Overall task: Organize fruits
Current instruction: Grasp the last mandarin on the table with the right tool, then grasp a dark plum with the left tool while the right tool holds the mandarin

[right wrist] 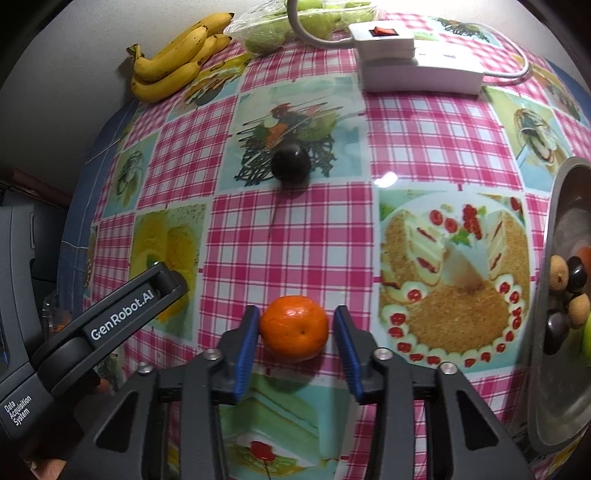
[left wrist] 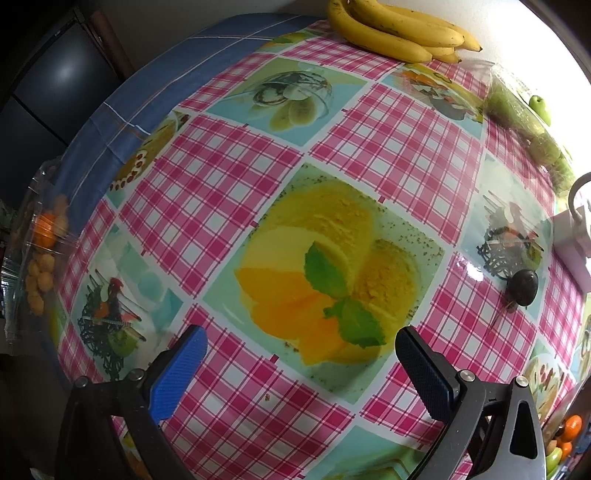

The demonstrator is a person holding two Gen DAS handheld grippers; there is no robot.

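Observation:
An orange mandarin (right wrist: 294, 328) lies on the checked tablecloth between the fingers of my right gripper (right wrist: 295, 325). The jaws are open around it; the left pad touches it or nearly so, the right pad stands a little apart. A dark plum (right wrist: 290, 164) (left wrist: 522, 287) lies farther out on the table. A bunch of bananas (right wrist: 176, 59) (left wrist: 399, 29) lies at the far edge. My left gripper (left wrist: 301, 354) is open and empty above the table; its body (right wrist: 110, 317) shows in the right wrist view.
A metal tray (right wrist: 554, 398) at the right holds several small fruits. A bag of green fruit (right wrist: 291, 22) (left wrist: 524, 122) and a white power strip (right wrist: 413, 62) lie at the back. A clear container (left wrist: 37, 251) with orange fruits sits at the left edge.

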